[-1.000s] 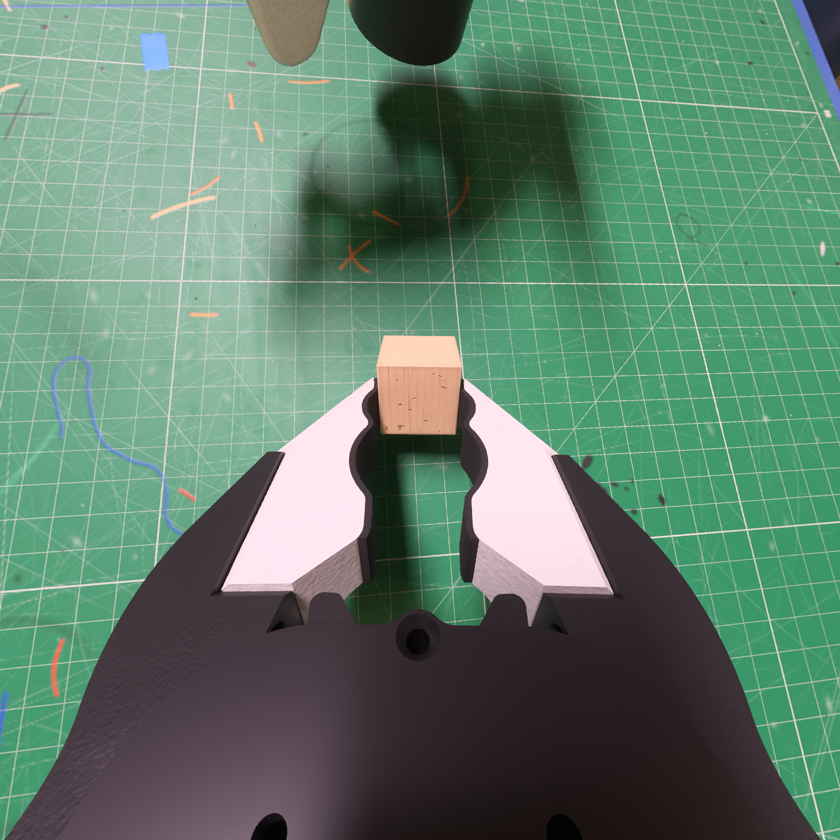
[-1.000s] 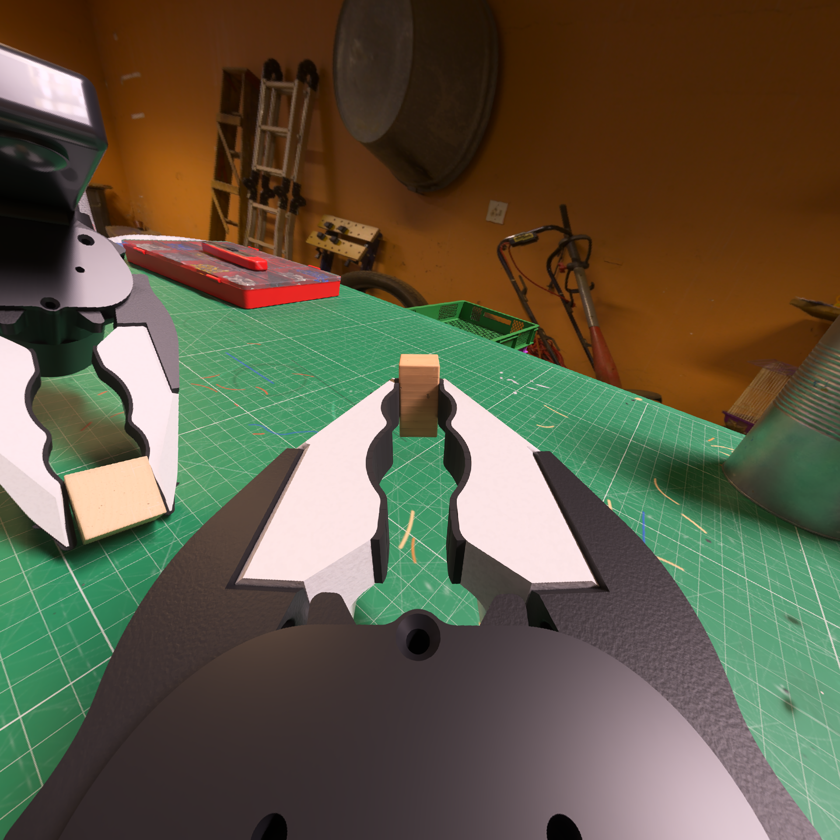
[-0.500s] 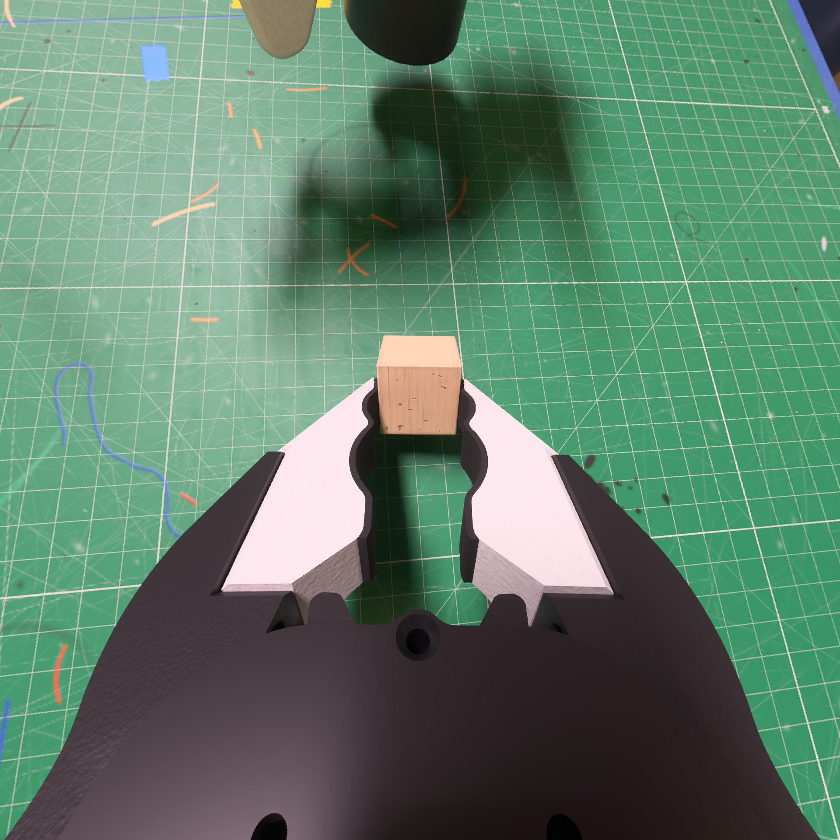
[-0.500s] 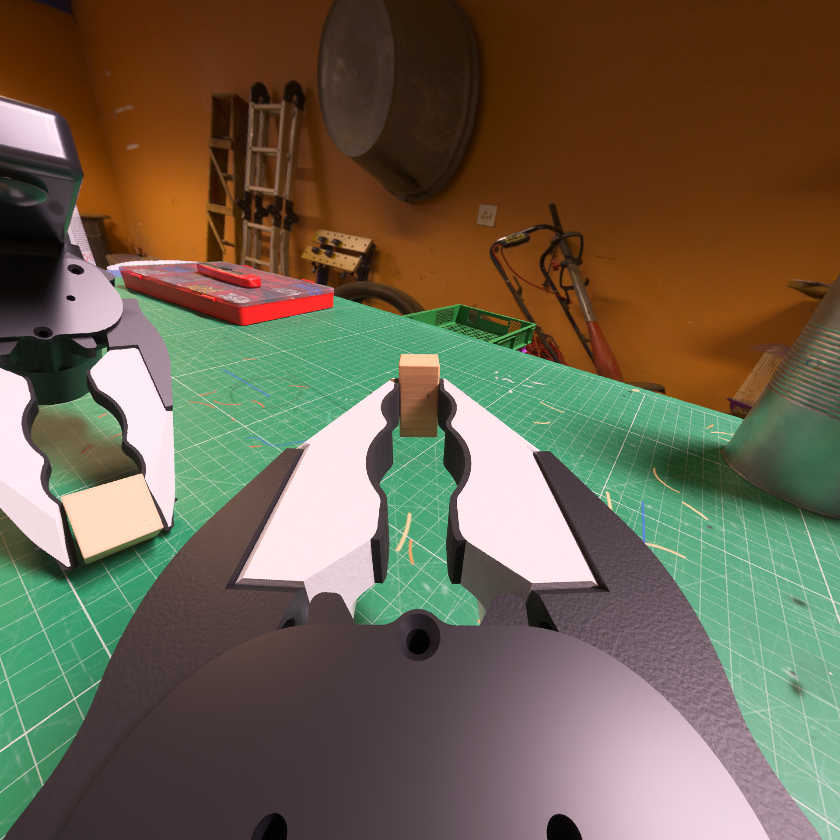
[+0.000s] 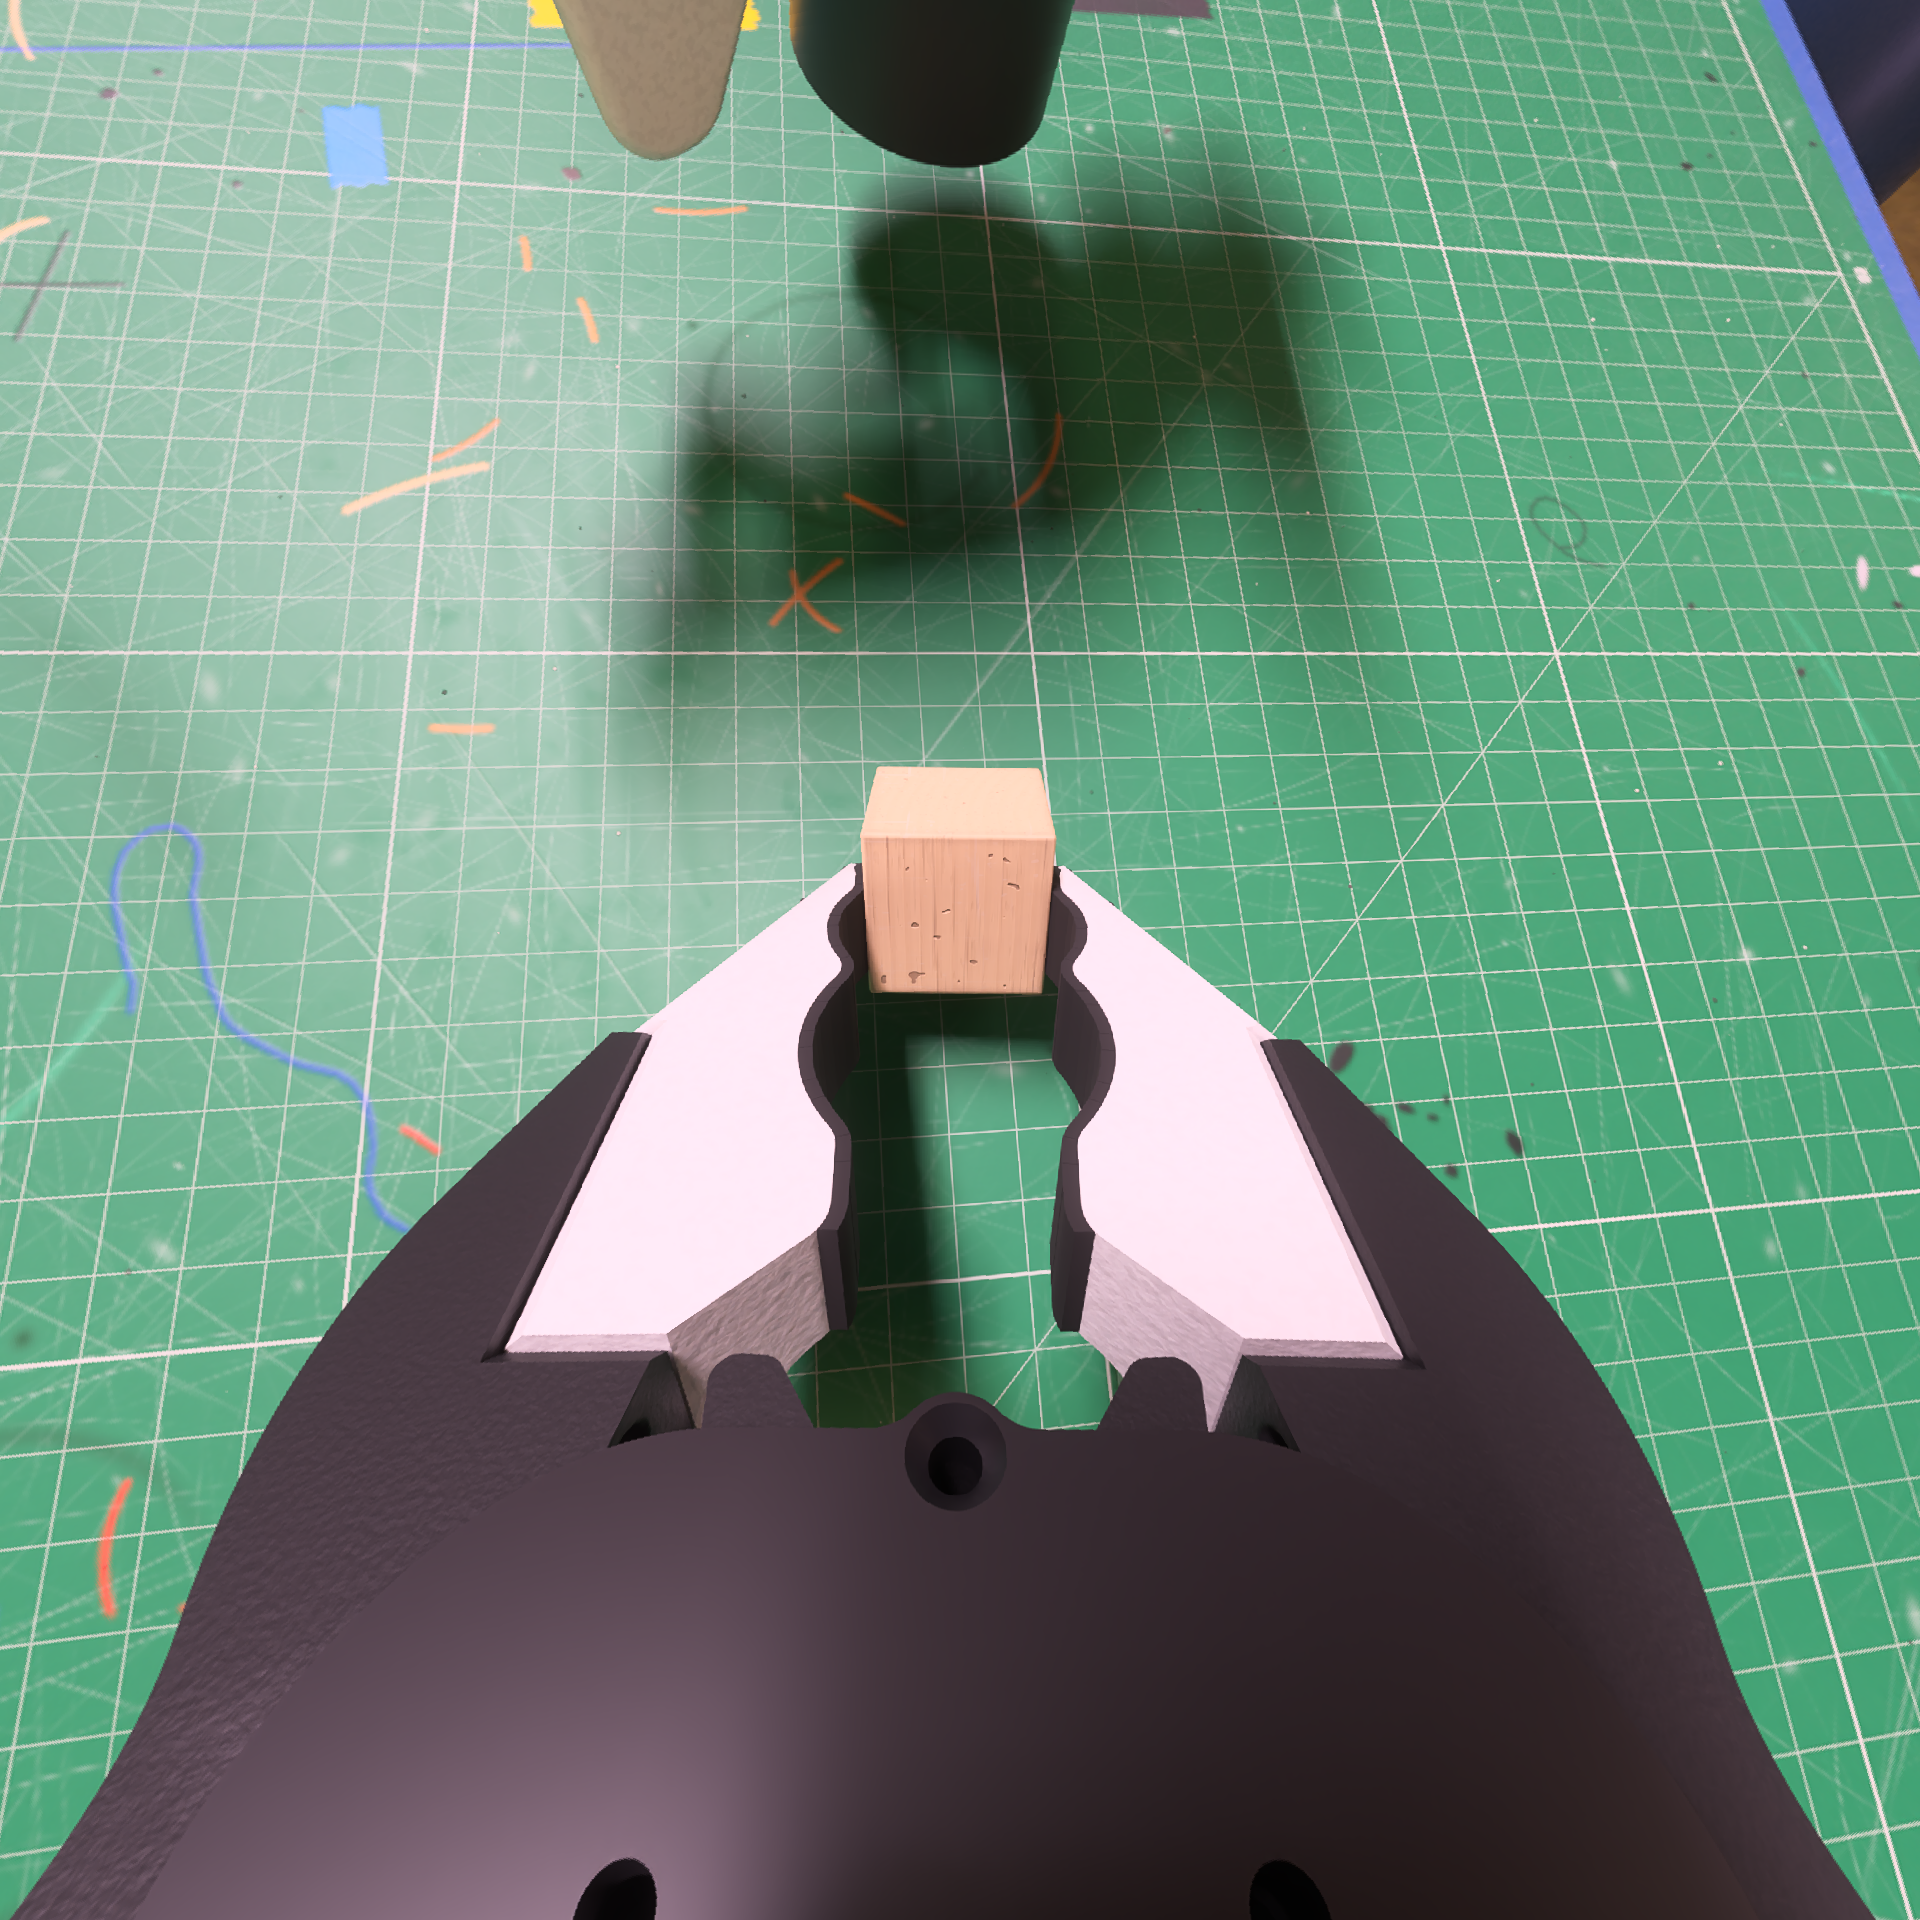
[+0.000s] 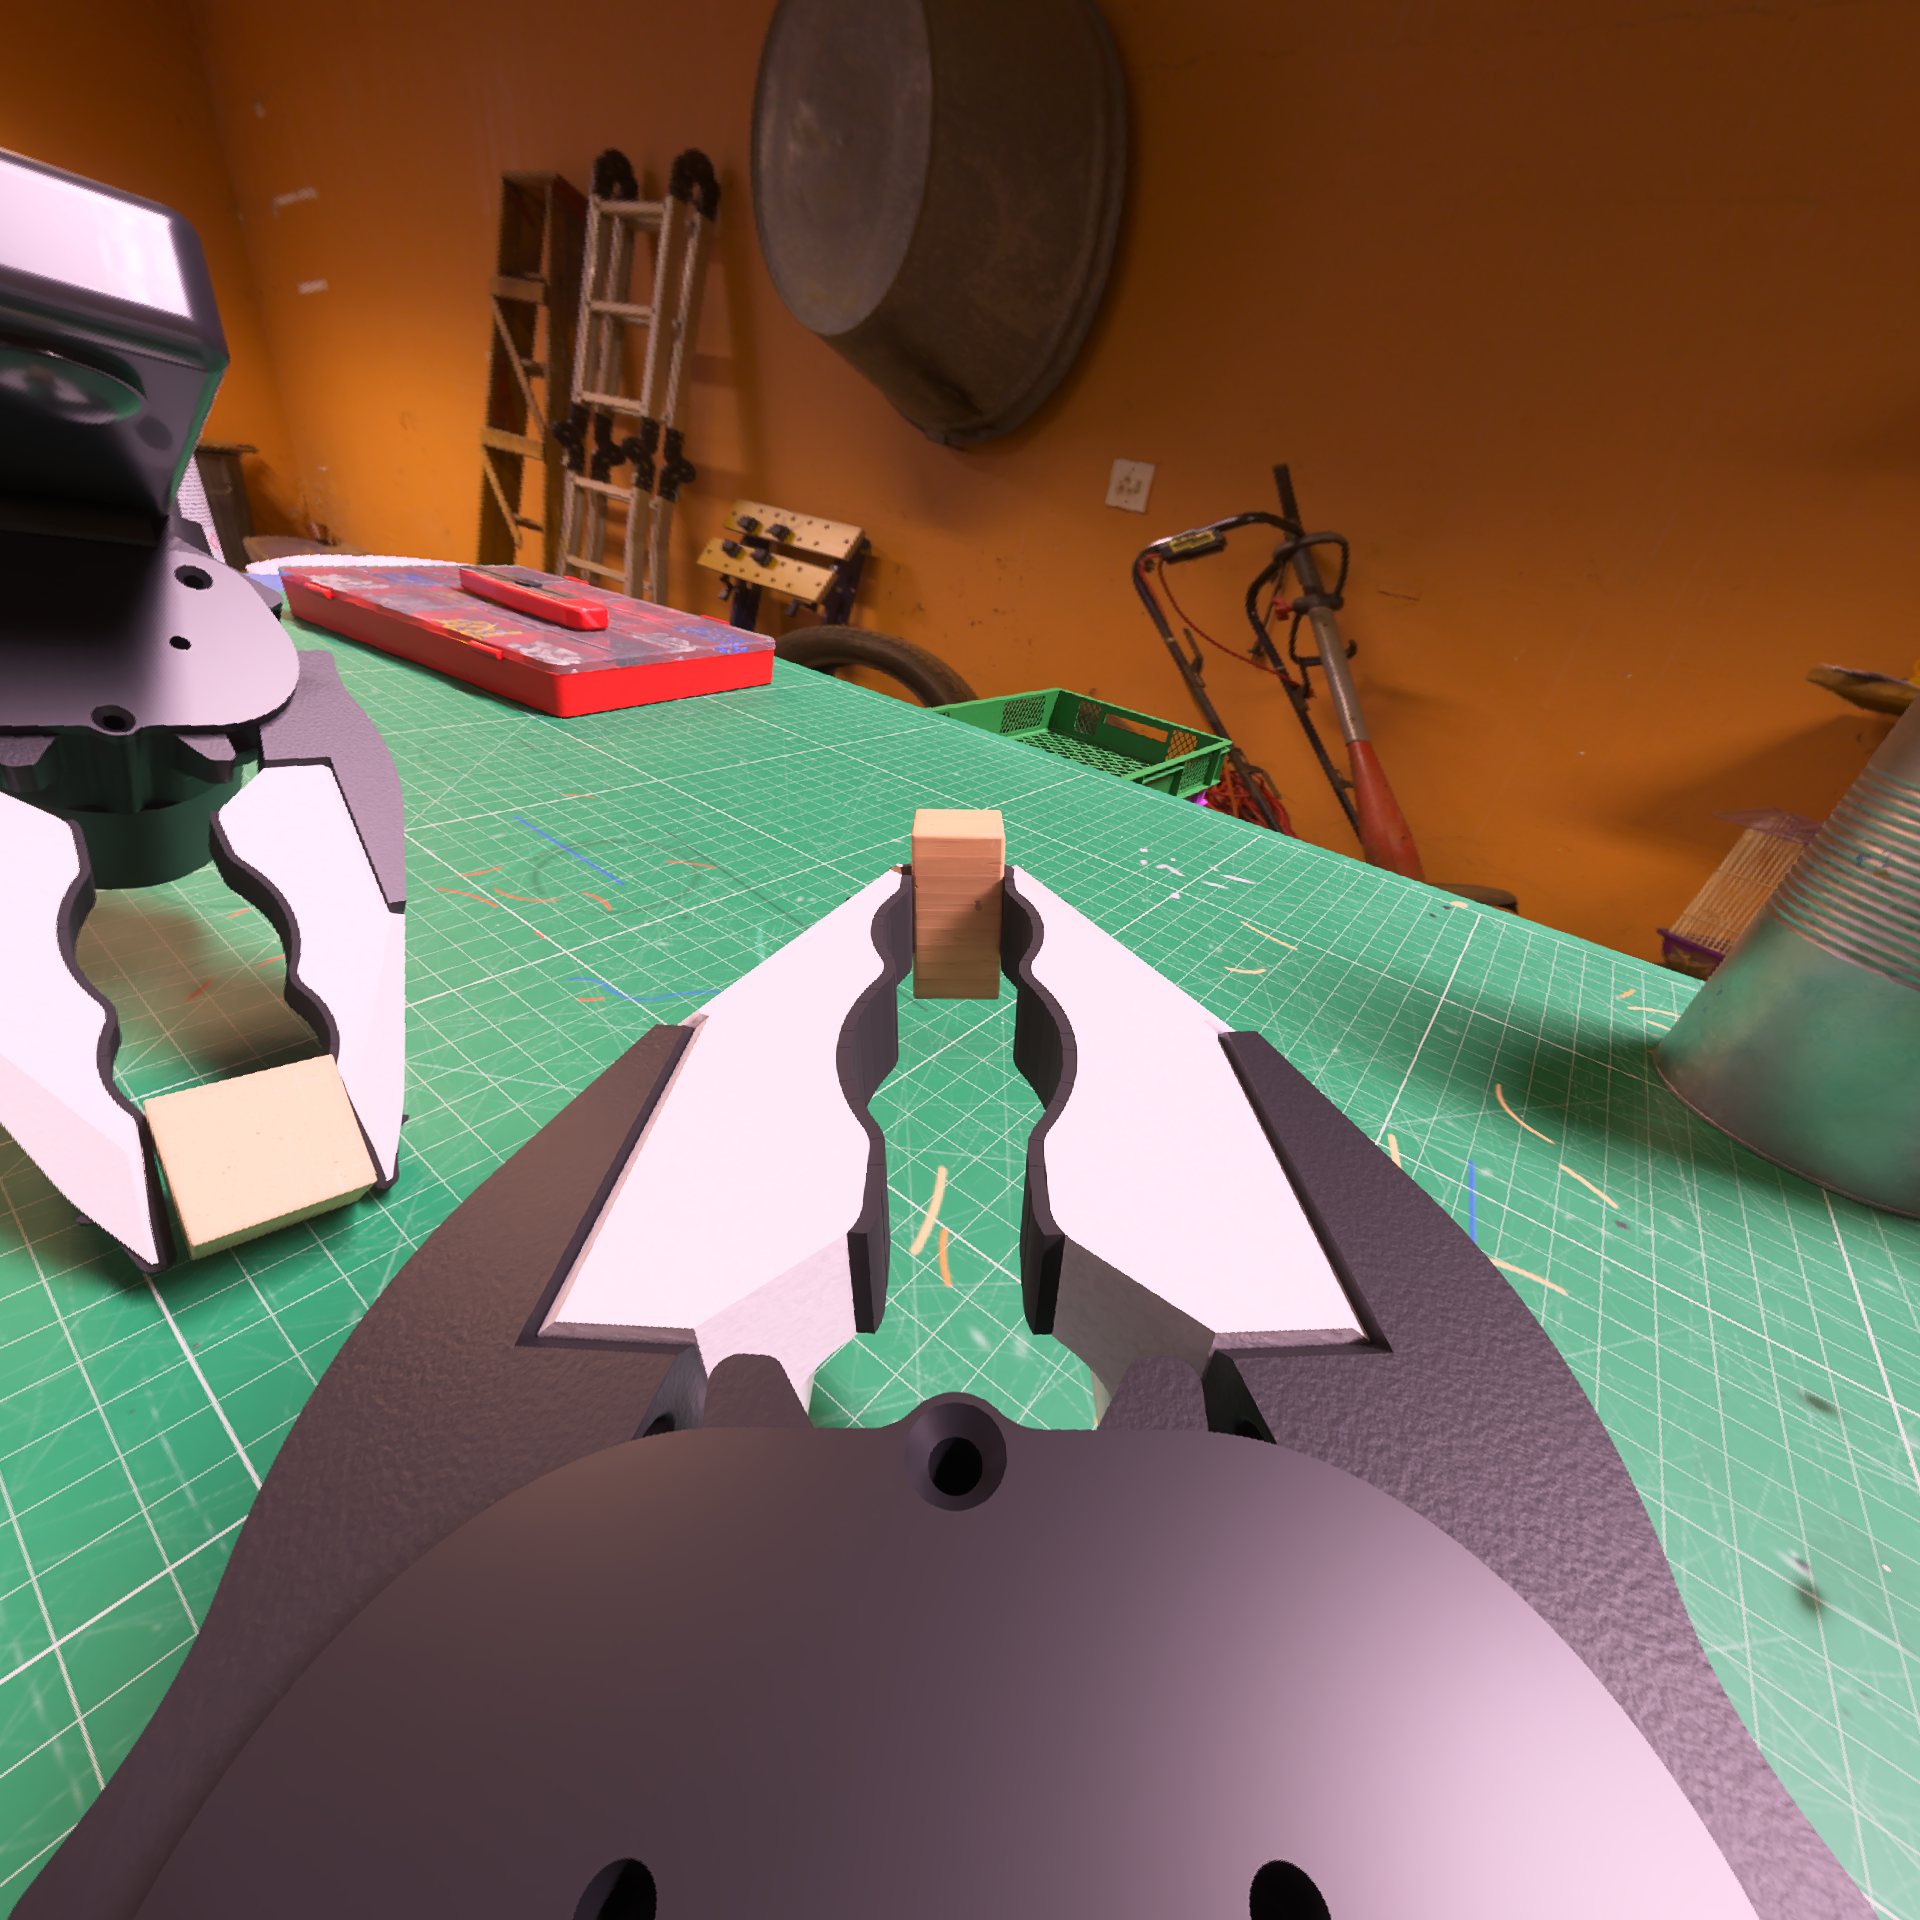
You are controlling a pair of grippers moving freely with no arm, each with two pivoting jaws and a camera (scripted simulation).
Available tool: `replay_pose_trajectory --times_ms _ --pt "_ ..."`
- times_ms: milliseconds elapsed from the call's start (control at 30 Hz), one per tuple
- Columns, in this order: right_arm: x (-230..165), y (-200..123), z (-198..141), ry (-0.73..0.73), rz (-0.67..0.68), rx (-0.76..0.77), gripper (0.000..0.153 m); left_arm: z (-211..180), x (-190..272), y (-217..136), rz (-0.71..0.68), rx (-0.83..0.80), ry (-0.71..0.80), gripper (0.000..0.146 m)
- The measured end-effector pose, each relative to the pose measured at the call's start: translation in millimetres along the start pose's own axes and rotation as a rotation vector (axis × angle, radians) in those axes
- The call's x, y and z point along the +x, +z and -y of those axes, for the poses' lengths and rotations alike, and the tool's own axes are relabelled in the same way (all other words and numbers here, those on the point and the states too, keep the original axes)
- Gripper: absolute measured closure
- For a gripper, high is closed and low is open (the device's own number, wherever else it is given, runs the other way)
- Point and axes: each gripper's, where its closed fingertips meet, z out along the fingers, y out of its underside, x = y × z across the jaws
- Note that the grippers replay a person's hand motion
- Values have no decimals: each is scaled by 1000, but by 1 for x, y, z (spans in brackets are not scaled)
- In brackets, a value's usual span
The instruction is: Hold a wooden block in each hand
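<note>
In the left wrist view my left gripper (image 5: 957,914) is shut on a pale wooden block (image 5: 956,902), held between the fingertips above the green cutting mat (image 5: 1455,831). In the right wrist view my right gripper (image 6: 957,914) is shut on a narrower, darker wooden block (image 6: 957,906), held upright above the mat. The left gripper (image 6: 260,1153) also shows at the left of that view, pointing down, with its pale block (image 6: 255,1148) between its tips. Parts of the right gripper (image 5: 925,73) hang at the top of the left wrist view.
A red parts case (image 6: 530,634) lies far back on the mat. A large metal can (image 6: 1818,987) stands at the right. Ladders (image 6: 613,374), a green crate (image 6: 1091,732) and a mower (image 6: 1309,665) stand beyond the table by the orange wall. The mat's blue edge (image 5: 1860,177) runs at the right.
Both grippers keep their blocks. The mat marks in the left wrist view have slid down a little. In the right wrist view the background and the left gripper have shifted slightly.
</note>
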Motion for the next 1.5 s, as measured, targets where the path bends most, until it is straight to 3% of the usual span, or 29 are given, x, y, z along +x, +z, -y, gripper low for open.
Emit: replay_pose_trajectory --times_ms 1500 --pt "-2 1 -1 -11 14 -3 137 1 2 0 -18 25 -21 113"
